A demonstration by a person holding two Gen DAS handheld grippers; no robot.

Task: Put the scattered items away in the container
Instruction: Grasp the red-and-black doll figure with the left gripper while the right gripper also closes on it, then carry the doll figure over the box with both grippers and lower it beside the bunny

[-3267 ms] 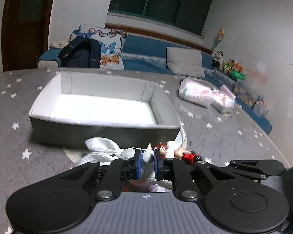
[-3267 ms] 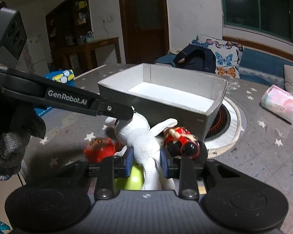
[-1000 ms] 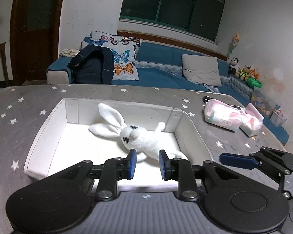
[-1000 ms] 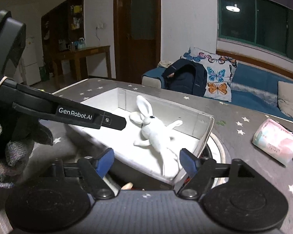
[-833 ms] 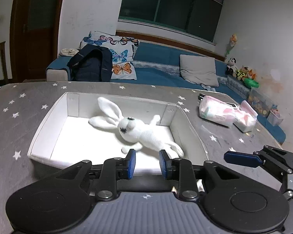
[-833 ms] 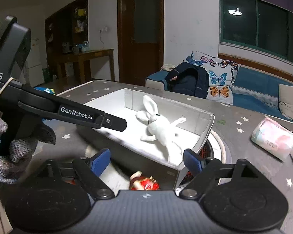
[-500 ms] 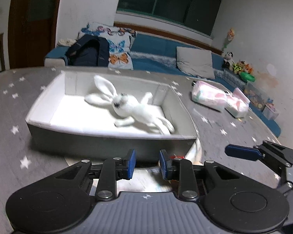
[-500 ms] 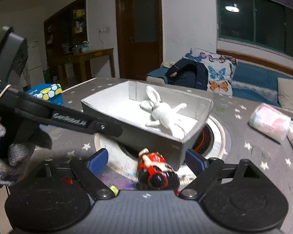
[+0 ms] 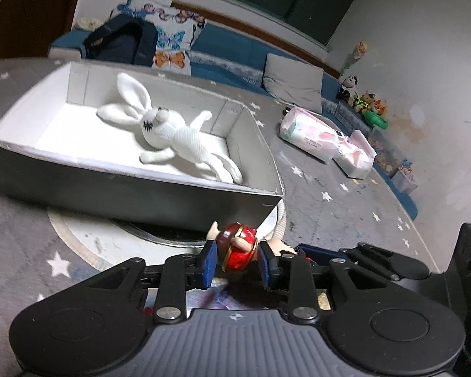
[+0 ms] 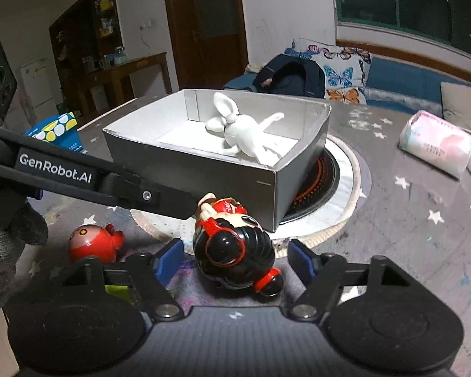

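A white toy rabbit [image 9: 175, 132] lies inside the grey box [image 9: 135, 188]. In front of the box, a red and black doll [image 10: 232, 245] lies on the table between both grippers. The left gripper [image 9: 237, 262], just widening, and the right gripper [image 10: 235, 262], just narrowing, straddle it with gaps.

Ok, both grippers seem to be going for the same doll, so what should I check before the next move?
1. Doll between the right gripper pads: ok, its head sits there with a gap on each side; the jaws have just been closing.
2. Left gripper contact: cannot tell; its jaws, which have just been opening, straddle the doll's red body.
3. One gripper per toy: not ok, both flank the doll.
4. Room in the box: ok, bare floor shows beside the rabbit.
5. Red toy tidied: not ok, it lies on the table.
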